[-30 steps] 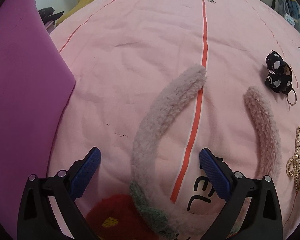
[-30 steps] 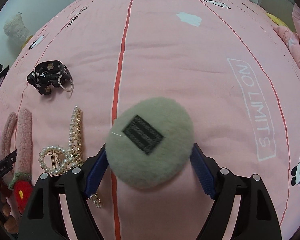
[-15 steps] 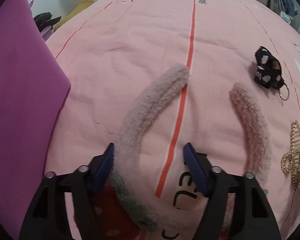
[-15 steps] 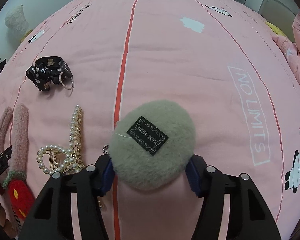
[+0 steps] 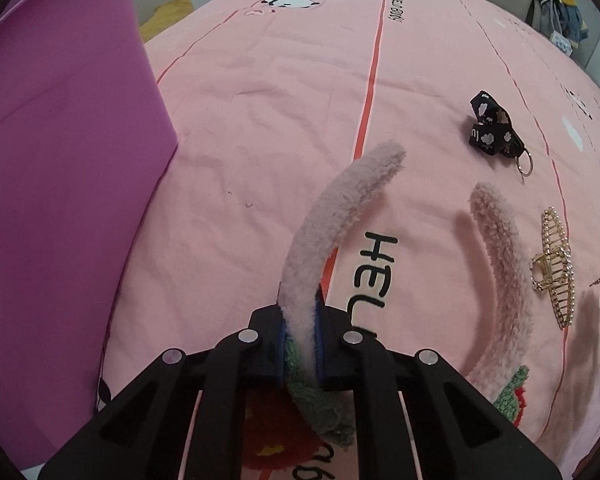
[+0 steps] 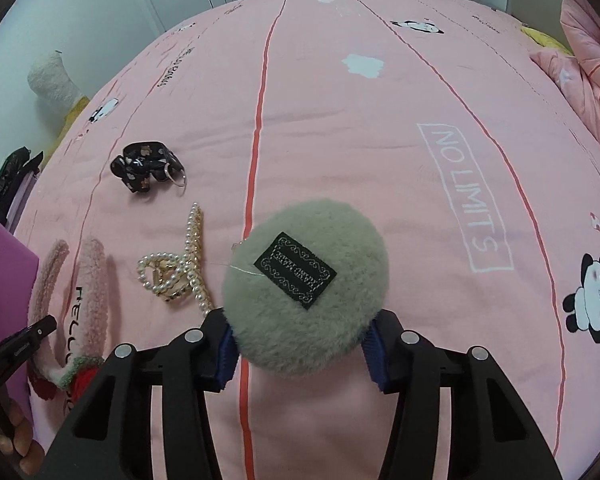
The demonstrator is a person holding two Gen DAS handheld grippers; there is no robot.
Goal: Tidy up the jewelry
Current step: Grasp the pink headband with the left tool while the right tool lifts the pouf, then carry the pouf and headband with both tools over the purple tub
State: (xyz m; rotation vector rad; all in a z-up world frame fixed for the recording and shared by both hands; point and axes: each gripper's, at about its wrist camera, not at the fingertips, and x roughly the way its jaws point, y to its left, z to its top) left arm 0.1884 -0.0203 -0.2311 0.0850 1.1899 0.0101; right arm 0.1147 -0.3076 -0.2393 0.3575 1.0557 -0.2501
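Note:
In the left wrist view my left gripper (image 5: 300,328) is closing, its blue pads pressed on one arm of a fluffy pink headband (image 5: 340,200). The headband is raised off the pink bedspread (image 5: 260,100) and its green-and-red knit trim hangs under the jaws. In the right wrist view my right gripper (image 6: 300,344) is closing on a round grey-green fluffy pom-pom (image 6: 308,280) with a black label, and its pads press both sides. The headband (image 6: 96,280) also shows at that view's lower left, beside the tip of the left gripper (image 6: 20,344).
A pearl and gold hair claw (image 6: 176,276) (image 5: 556,264) lies between headband and pom-pom. A black patterned strap with a key ring (image 6: 144,166) (image 5: 496,132) lies farther back. A purple box (image 5: 60,160) stands at the left. A pink quilt (image 6: 580,60) is bunched at the far right.
The left jaws went from wide open to pressed on the headband arm and lifted it. The right jaws narrowed onto the pom-pom, which rose off the bedspread.

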